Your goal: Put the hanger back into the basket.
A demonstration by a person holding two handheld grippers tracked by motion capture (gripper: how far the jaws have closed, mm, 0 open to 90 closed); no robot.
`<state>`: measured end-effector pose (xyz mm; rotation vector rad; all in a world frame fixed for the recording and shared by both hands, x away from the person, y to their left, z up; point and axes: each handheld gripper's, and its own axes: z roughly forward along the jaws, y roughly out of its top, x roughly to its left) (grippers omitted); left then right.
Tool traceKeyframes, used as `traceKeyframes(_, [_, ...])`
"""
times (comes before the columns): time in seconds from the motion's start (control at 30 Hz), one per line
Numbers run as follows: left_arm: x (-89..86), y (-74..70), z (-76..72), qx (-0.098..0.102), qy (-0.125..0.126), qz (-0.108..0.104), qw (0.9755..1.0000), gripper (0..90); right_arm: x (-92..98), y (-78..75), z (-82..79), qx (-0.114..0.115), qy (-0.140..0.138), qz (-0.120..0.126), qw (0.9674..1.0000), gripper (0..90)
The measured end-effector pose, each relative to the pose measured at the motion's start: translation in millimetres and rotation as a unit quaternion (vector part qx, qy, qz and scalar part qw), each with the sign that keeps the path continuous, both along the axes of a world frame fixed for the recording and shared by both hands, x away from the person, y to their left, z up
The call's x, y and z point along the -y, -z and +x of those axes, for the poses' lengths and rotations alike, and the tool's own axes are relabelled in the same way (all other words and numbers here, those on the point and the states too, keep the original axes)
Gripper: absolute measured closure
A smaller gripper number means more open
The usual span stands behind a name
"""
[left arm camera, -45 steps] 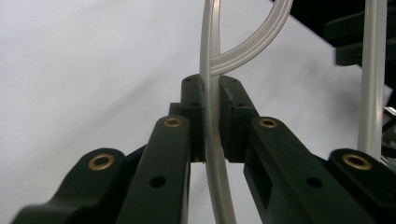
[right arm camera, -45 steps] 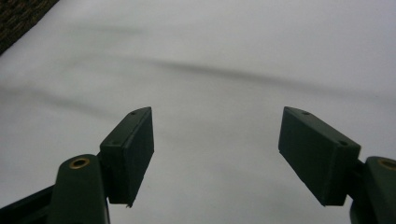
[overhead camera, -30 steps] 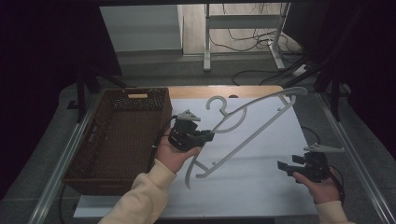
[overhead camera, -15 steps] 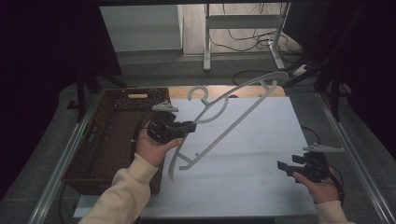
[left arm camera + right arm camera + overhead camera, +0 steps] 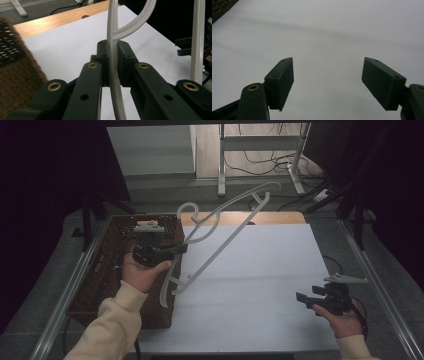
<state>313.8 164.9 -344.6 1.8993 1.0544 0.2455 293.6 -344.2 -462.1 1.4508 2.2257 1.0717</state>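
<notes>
Since a second ago: left claw (image 5: 167, 251) carried from over the white sheet toward the wicker basket (image 5: 95, 285), now hanging above the basket's right rim, the clear plastic hanger (image 5: 225, 232) swung along with it and lifted higher. Right claw (image 5: 310, 299) unmoved, well to the right of the basket, near the front right corner of the sheet (image 5: 260, 285) on the bench.

Left claw (image 5: 113, 62) clamped on the hanger (image 5: 113, 50), pads pressing a thin bar just below where the hook's curve branches off. Hanger wholly off the bench: hook end nearest the basket, beside its far right corner; long axis slanting up and away from the basket toward the far right; lower bar dropping back toward the basket's right wall.

Right claw (image 5: 327, 85) open, nothing between the jaws, plain white sheet (image 5: 324, 32) beneath.

Likely next: lowering the hanger into the basket. Governing relation: basket directly below and left of the gripping claw, hanger's length stretching away from it to the right, so a further leftward carry and a swing of the long axis in line with the basket seem needed. Left hand far nearer; right hand idle.
</notes>
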Motion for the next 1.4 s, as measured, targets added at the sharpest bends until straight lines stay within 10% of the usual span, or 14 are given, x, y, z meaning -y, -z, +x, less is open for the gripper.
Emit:
traceKeyframes(0.9, [-73.7,-8.7,-0.1,0.011,-0.068,0.017,0.9975,81.6,-7.3,1.9,0.0,0.002,-0.014,-0.016,0.9998,20.4])
traceKeyframes(1.4, [-111.5,11.2,-4.0,-0.006,-0.09,0.037,0.9952,81.6,-9.1,2.6,0.2,0.002,-0.015,-0.017,0.9997,20.5])
